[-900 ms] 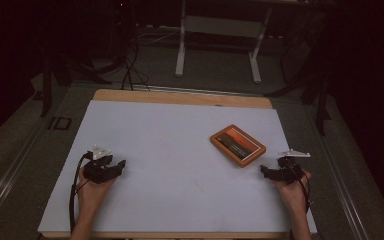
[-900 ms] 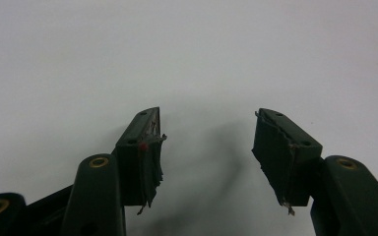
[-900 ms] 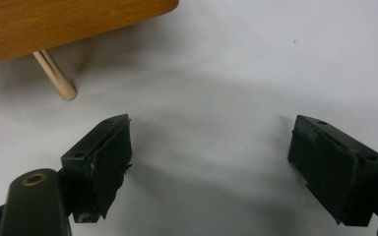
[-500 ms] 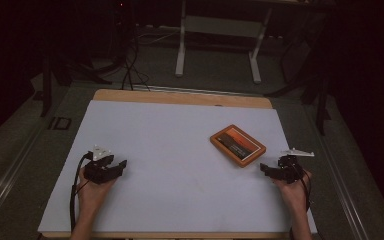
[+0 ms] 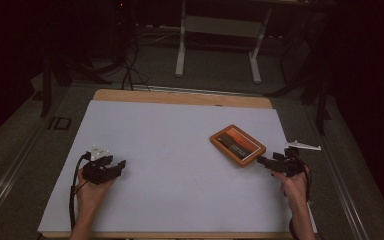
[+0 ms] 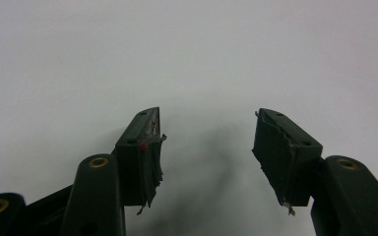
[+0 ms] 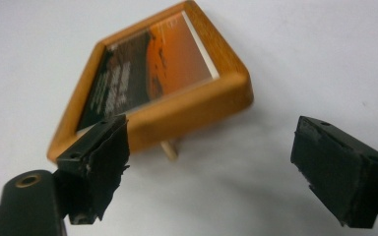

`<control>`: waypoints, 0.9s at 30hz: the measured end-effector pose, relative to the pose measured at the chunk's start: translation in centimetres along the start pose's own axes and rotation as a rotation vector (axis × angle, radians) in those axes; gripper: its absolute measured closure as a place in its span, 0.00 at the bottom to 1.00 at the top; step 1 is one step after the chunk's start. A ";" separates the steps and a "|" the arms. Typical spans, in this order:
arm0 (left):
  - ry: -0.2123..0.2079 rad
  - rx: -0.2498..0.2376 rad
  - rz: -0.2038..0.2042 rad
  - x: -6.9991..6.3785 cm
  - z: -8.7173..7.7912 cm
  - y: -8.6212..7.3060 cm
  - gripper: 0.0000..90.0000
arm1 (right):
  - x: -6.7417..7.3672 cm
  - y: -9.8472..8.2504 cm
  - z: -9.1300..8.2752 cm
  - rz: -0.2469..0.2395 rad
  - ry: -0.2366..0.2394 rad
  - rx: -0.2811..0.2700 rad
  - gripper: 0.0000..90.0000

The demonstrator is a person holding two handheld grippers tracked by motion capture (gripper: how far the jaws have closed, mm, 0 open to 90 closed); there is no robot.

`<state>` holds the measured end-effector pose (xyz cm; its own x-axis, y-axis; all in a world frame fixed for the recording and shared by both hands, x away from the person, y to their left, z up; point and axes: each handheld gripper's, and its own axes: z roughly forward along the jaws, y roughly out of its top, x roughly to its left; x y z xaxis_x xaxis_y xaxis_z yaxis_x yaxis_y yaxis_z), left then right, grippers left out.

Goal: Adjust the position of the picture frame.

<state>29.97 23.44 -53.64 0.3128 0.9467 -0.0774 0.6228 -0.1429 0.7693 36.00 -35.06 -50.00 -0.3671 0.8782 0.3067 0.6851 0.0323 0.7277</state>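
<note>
Left to right I count two grippers and one frame. My left hand-held gripper (image 5: pixel 121 164) rests on the white tabletop (image 5: pixel 180 150), jaws apart, empty. One wooden picture frame (image 5: pixel 237 145) lies right of centre; my right hand-held gripper (image 5: pixel 260 160), spread wide and empty, sits just beside its near corner.

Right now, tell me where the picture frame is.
In the high view, the picture frame lies flat on the white table's right side, just ahead of the open right gripper.
</note>
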 end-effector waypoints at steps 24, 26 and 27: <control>0.008 0.007 0.038 -0.5 -0.1 0.0 0.49 | -0.1 1.6 3.6 0.091 0.041 0.059 0.15; 0.009 0.009 0.042 -0.5 -0.1 0.0 0.49 | -0.1 1.6 3.6 0.093 0.044 0.060 0.15; 0.009 0.010 0.044 -0.5 -0.2 0.0 0.49 | -0.1 1.6 3.7 0.092 0.045 0.062 0.15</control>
<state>29.71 22.99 -53.48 0.3337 0.9419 -0.0382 0.6158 -0.1871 0.7654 39.44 -33.37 -51.11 -0.3275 0.8565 0.3990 0.7543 -0.0173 0.6563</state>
